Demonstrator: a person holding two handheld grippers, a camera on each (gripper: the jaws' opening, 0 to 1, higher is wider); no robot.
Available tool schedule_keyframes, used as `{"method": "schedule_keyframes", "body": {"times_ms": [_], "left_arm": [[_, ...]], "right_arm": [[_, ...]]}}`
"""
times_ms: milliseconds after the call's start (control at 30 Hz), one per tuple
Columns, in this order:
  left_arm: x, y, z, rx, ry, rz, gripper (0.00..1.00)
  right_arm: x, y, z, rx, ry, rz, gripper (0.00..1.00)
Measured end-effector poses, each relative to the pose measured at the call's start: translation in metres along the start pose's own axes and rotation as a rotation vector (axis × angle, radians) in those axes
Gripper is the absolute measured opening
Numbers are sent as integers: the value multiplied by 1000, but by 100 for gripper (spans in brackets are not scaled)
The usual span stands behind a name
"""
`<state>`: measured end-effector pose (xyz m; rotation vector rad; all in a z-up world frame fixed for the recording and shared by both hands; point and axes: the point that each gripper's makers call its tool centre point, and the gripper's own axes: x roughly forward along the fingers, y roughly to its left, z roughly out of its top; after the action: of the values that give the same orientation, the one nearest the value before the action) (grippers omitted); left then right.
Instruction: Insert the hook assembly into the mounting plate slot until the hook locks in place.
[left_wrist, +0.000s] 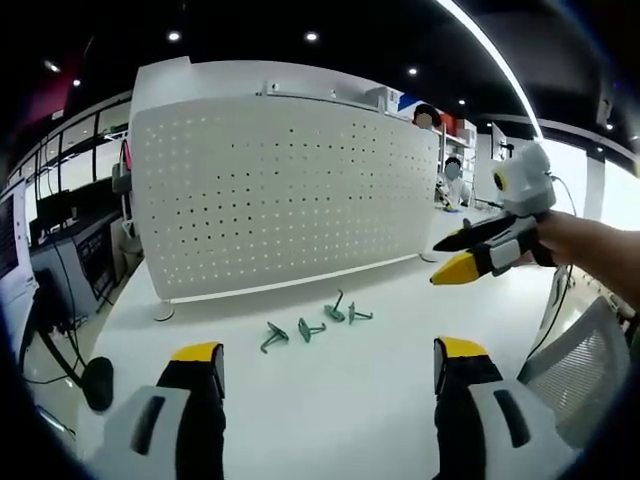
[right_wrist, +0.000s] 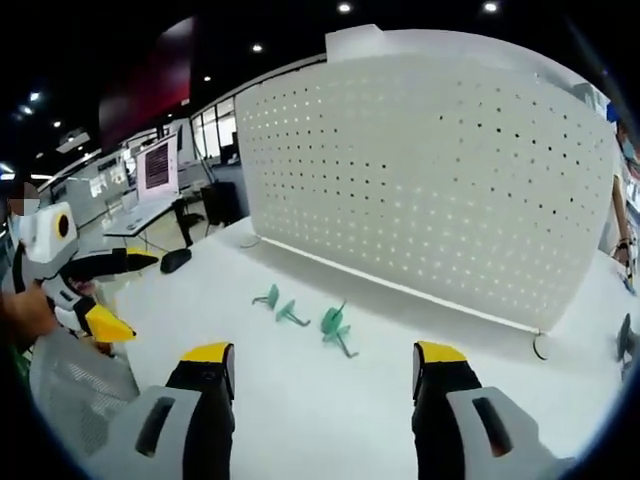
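Note:
A big white perforated mounting plate (left_wrist: 280, 190) (right_wrist: 430, 170) stands upright on the white table (left_wrist: 330, 410) (right_wrist: 320, 400). Several small green hooks (left_wrist: 308, 328) (right_wrist: 333, 322) lie loose on the table in front of it. My left gripper (left_wrist: 328, 355) is open low over the table, short of the hooks, with nothing between its jaws. In the right gripper view, the left gripper (right_wrist: 135, 295) shows at the left edge in a hand. My right gripper (right_wrist: 322, 355) is open and empty too, and it hangs above the table at the right in the left gripper view (left_wrist: 452, 255).
A grey mesh chair back (left_wrist: 580, 350) (right_wrist: 75, 390) stands at the table's near edge. A black mouse-like object (right_wrist: 176, 260) lies near the table's side edge. Desks with monitors (right_wrist: 155, 170) and people (left_wrist: 452, 180) are in the background.

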<state>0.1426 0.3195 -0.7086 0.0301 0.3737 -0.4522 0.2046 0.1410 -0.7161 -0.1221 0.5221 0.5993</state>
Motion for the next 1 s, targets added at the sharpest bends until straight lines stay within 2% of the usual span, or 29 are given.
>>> {"method": "schedule_keyframes", "body": {"times_ms": [333, 1000], "left_arm": [[0, 2, 0, -4, -1, 5, 89], [2, 3, -2, -6, 11, 1, 88]], "right_arm": [[16, -1, -4, 6, 34, 19, 71], [47, -4, 2, 19, 76, 52, 67]]}}
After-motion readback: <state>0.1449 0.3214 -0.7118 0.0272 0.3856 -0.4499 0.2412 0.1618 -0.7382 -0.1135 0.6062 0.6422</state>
